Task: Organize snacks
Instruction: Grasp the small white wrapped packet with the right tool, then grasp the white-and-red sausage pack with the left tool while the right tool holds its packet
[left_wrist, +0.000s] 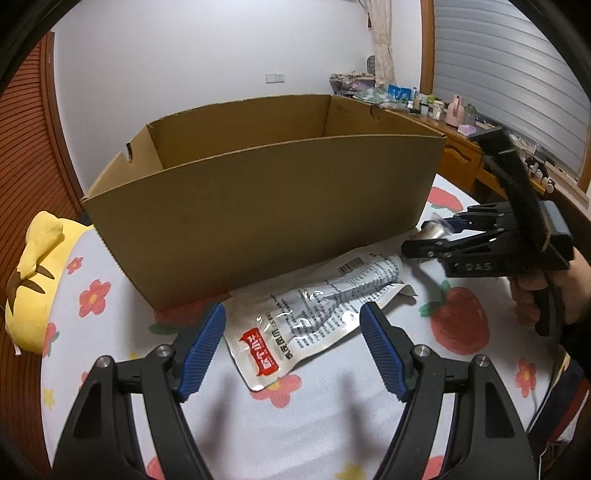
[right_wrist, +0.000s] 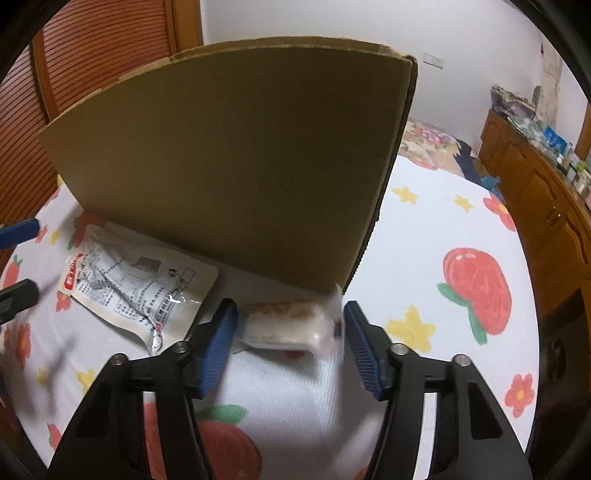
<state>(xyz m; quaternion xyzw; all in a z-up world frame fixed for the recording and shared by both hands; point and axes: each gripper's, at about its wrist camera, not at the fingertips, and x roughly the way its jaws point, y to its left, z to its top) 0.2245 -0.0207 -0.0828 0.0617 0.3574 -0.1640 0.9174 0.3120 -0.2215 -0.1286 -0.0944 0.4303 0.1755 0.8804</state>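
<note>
An open cardboard box (left_wrist: 258, 199) stands on the bed; it also fills the right wrist view (right_wrist: 240, 166). A white snack pouch with a red label (left_wrist: 314, 321) lies flat in front of the box, seen too in the right wrist view (right_wrist: 140, 288). My left gripper (left_wrist: 291, 350) is open just above the pouch's near end. My right gripper (right_wrist: 290, 345) is open around a small clear-wrapped snack (right_wrist: 288, 321) by the box's corner; the jaws stand at its two sides. The right gripper also shows in the left wrist view (left_wrist: 424, 236).
The bed sheet (left_wrist: 332, 424) is white with red strawberries and flowers. A yellow plush toy (left_wrist: 33, 280) lies at the left of the box. A wooden cabinet (right_wrist: 535, 206) with clutter on top runs along the right. A louvred wooden door (right_wrist: 92, 55) stands behind.
</note>
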